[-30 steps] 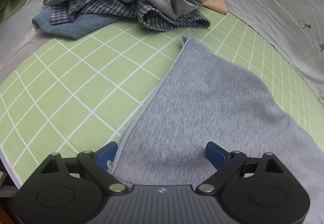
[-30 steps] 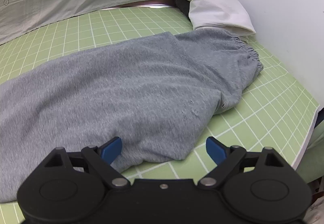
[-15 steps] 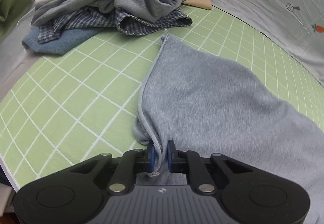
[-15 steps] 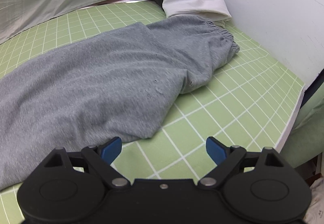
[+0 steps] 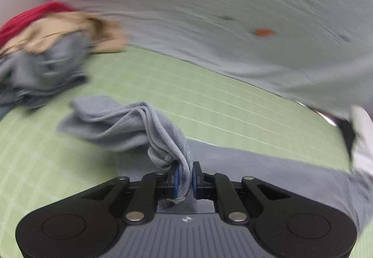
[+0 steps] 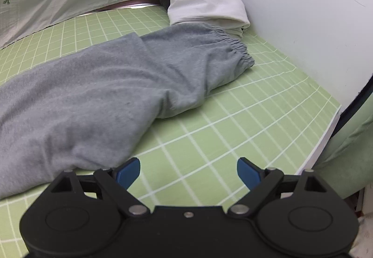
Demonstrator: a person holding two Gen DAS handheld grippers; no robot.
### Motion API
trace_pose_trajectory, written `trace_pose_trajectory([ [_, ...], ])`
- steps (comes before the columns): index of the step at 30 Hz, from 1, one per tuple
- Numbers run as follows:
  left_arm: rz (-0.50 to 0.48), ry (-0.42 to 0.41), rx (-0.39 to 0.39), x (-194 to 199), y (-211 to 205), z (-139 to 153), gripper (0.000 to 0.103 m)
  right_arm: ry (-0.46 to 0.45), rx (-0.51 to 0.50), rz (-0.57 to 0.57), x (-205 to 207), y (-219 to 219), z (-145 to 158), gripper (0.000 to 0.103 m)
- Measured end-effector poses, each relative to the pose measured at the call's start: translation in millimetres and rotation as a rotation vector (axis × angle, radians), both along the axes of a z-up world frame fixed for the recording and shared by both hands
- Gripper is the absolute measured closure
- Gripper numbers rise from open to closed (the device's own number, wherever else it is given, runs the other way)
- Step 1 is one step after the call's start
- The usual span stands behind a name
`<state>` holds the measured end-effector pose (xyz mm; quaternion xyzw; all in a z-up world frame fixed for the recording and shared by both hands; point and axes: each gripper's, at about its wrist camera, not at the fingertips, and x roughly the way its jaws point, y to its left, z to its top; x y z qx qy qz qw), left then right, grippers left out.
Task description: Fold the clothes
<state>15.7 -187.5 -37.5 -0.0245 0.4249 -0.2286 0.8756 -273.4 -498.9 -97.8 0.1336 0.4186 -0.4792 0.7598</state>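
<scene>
Lifted now, my left gripper (image 5: 184, 175) clamps the grey sweatpants' (image 6: 98, 92) hem, legs running lengthwise rightward toward the waistband beyond my right gripper (image 6: 188, 170), jaws wide and empty.

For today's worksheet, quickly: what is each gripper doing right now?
Left gripper: closed, pinching the grey trousers.
Right gripper: open, holding nothing, over the green mat.

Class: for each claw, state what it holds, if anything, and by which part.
Left claw: shut on the grey sweatpants, pinching a bunched edge, lifted off the mat. Right claw: open, holding nothing.
</scene>
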Motion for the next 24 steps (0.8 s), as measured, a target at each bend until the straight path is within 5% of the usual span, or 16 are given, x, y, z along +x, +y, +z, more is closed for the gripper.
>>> trace_pose_trajectory([
  [6,-0.273,0.183,0.07,-40.0,-106.4,-41.9,0.078,-0.026,0.024,-0.057,-22.9,-44.8,6.6,0.012],
  [8,-0.276,0.184,0.064,-47.6,-108.9,-41.9,0.061,-0.026,0.011,-0.05,-24.5,-52.9,9.1,0.012],
  [10,-0.212,0.171,0.044,-44.4,-96.0,-35.9,0.048,-0.036,0.011,-0.044,-24.3,-60.0,9.7,0.012],
  [15,-0.054,0.143,0.001,-35.9,-63.4,-21.7,0.047,-0.055,0.045,-0.021,-13.1,-71.5,3.0,0.012],
  [24,0.108,0.218,0.146,-16.0,-23.0,-42.5,0.042,-0.058,0.026,0.113,28.1,-56.9,7.0,0.012],
])
